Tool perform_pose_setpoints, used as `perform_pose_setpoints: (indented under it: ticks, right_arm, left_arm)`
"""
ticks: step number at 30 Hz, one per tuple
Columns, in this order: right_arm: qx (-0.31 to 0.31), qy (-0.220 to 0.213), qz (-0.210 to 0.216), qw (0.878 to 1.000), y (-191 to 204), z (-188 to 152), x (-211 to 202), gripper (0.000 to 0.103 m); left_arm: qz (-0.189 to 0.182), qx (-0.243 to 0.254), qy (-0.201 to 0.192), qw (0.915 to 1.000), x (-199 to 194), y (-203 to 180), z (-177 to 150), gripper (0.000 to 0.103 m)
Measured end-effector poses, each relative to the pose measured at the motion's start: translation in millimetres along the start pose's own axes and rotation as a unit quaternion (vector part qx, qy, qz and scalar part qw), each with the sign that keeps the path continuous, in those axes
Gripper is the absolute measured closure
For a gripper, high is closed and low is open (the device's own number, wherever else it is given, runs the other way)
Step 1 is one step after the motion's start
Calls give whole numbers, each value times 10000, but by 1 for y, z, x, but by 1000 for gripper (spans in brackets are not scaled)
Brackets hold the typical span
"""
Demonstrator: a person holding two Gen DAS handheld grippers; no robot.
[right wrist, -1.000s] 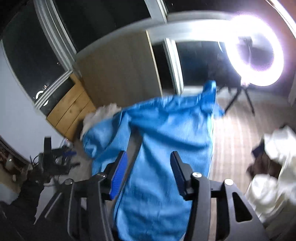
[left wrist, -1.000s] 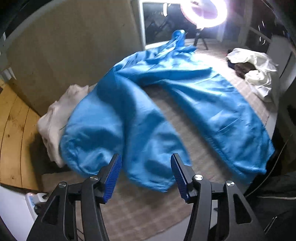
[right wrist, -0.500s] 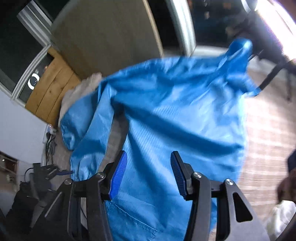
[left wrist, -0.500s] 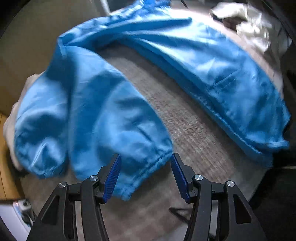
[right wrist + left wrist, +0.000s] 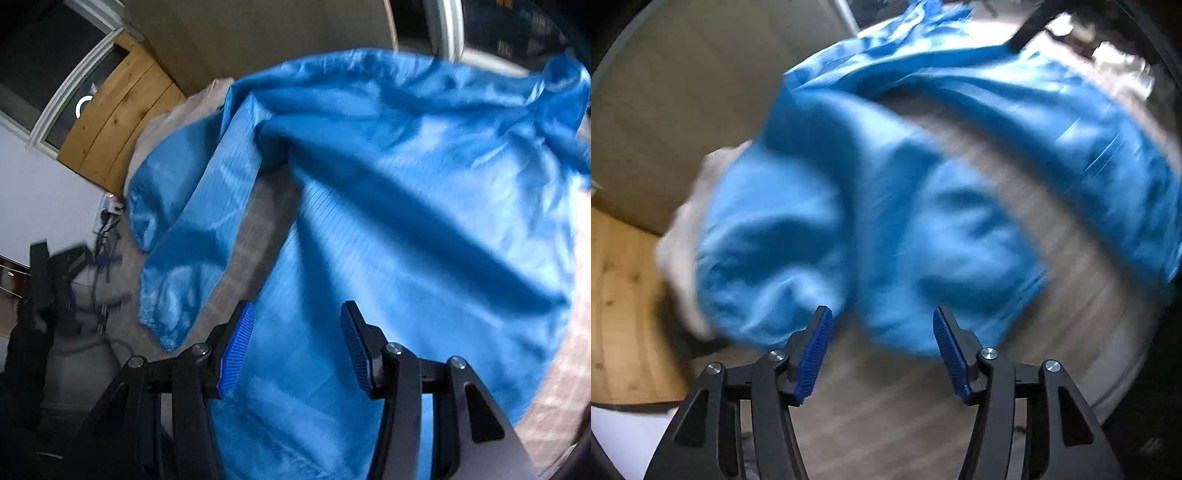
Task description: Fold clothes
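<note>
Blue jacket [image 5: 406, 206] spread on the bench [image 5: 1071, 314].
Left gripper [image 5: 882, 350] and right gripper [image 5: 295, 343] hang above it, fingers apart, holding nothing.

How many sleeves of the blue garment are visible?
2. One sleeve lies at the left of the blue garment, one sleeve at the far right, partly bunched.

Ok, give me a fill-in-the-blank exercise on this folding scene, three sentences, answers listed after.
1. The garment spread on the table is ____ in colour.
2. The left gripper has its fingers ____, with nothing pressed between the pads.
3. In the right wrist view, the right gripper hangs over the garment, and the ribbed pads on its fingers are ____.

Missing words: blue; open; blue
</note>
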State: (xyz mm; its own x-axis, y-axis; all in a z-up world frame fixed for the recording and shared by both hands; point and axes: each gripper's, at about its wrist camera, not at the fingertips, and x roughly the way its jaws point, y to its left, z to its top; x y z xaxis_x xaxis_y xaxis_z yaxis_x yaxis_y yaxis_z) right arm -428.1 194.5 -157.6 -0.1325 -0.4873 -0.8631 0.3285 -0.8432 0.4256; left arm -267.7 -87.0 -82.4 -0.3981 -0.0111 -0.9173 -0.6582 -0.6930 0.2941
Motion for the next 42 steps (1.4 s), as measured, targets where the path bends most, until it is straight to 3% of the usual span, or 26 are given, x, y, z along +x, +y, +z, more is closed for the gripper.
perform_pose_setpoints:
  ticks: [2,7,13,14,15,16,19,22,25,29,32,34,36,38,41,42]
  right_arm:
    - [-4,122,16,9999,5,-1,12,54]
    - [-59,453,46,9989,19,2,42,54]
    - [-71,587,-205,9980,13,2,55,54]
    - [-30,581,-219,9981,10,2,55,54]
    - [32,573,-219,9981,5,0,54,54]
    - [94,566,-218,9981,1,-1,54,54]
    - [237,548,-252,9979,-9,-5,54,54]
    - [325,541,-261,9977,-16,-8,54,54]
    - [340,586,-307,9972,-21,-10,57,54]
    - [352,584,-266,9973,-24,-10,59,54]
    - [379,581,-229,9973,-27,-10,58,54]
    - [387,566,-197,9974,-28,-10,57,54]
    - [406,561,-180,9974,-29,-10,57,54]
    - [412,566,-205,9973,-29,-10,56,54]
    - [325,587,-343,9972,-24,-11,55,54]
    - [282,593,-371,9972,-22,-11,55,54]
  left_arm:
    - [209,233,204,9993,14,13,-12,47]
    - [324,612,248,9973,43,18,-15,46]
    - [26,750,65,9972,64,17,3,43]
    - [-66,643,98,9979,67,22,5,49]
    - [-405,339,172,9985,68,32,8,61]
    - [-438,188,167,9987,64,39,10,100]
    - [-538,-266,149,9981,54,60,15,102]
    - [-709,-872,-224,9934,15,89,23,102]
    - [-926,-1673,-619,9796,-28,127,29,102]
    - [-1016,-2986,-1218,9411,-68,216,45,102]
    - [-951,-3749,-1406,9114,-82,278,45,102]
    - [-646,-4089,-1300,9009,-73,309,44,100]
    - [141,-4094,-724,9094,-44,328,50,90]
    - [675,-4020,-267,9128,-20,332,51,74]
    - [1148,-3870,22,9149,-4,320,49,67]
    - [1255,-3722,19,9196,-8,311,48,64]
